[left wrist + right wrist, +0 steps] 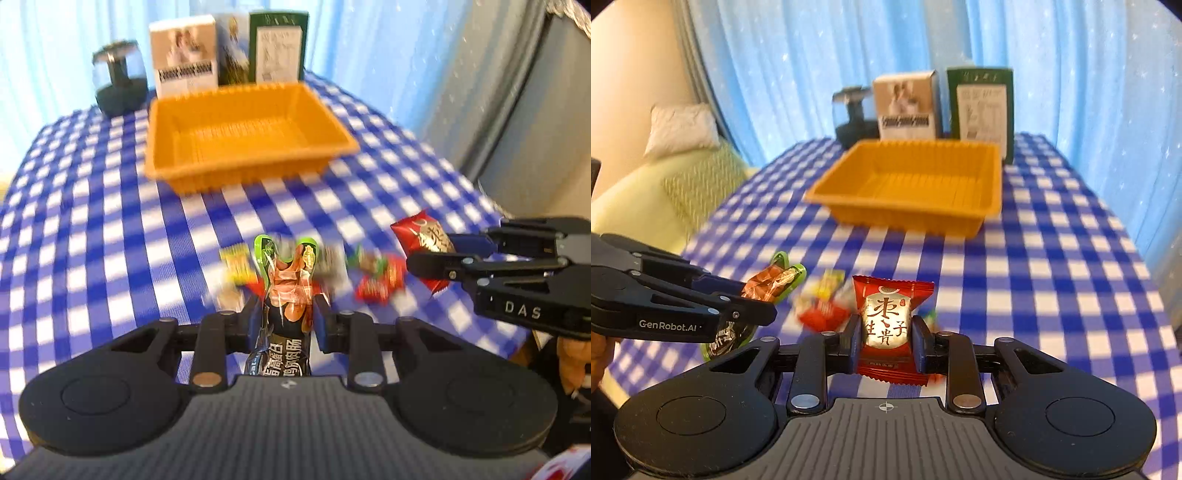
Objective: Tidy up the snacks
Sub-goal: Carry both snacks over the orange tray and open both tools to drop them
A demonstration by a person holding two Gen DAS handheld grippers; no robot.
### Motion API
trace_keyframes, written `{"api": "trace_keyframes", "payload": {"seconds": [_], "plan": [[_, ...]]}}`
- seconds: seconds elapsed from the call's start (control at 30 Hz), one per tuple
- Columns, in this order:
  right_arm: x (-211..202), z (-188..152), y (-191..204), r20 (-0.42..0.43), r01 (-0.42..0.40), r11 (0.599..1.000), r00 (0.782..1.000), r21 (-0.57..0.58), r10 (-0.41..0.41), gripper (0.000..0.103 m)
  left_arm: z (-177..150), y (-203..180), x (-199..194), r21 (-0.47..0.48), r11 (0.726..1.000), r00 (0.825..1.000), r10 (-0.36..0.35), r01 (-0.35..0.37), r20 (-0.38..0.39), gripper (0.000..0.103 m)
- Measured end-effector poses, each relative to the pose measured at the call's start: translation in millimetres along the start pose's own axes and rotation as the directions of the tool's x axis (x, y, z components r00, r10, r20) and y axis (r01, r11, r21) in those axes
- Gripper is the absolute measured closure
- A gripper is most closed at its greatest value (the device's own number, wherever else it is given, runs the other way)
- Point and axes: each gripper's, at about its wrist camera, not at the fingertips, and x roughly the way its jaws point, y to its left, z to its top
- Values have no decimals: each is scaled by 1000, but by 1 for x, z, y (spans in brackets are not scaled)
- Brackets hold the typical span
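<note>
A table under a blue-and-white checked cloth [1052, 258] carries an orange basket [908, 221], a dark jar [118, 85] and 3 upright boxes [183, 55] behind it, and a loose, blurred heap of small snack packets [822, 310] near the front.

The left gripper [286, 314] clamps a dark sausage packet [284, 325] above a blue-checked tablecloth [92, 229]. At right, the right gripper [434, 254] grips a red packet [415, 232]. Blurred loose snacks [373, 273] lie between them. An empty orange basket [177, 162] sits beyond.
</note>
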Motion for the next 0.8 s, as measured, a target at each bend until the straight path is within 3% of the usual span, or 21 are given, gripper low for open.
{"api": "trace_keyframes", "payload": {"seconds": [0.17, 0.37, 0.63, 0.8], "plan": [[13, 43, -10, 61, 15, 999, 998, 29, -17, 75, 47, 9, 5, -8, 1000, 998, 14, -13, 64, 77], [51, 87, -26, 110, 43, 997, 993, 67, -50, 75, 96, 33, 41, -39, 999, 995, 28, -24, 99, 77], [114, 130, -55, 150, 47, 984, 986, 174, -73, 75, 133, 67, 93, -133, 991, 991, 47, -30, 123, 77], [145, 135, -69, 140, 53, 977, 987, 204, -83, 75, 150, 81, 115, -165, 986, 991, 48, -28, 123, 77]]}}
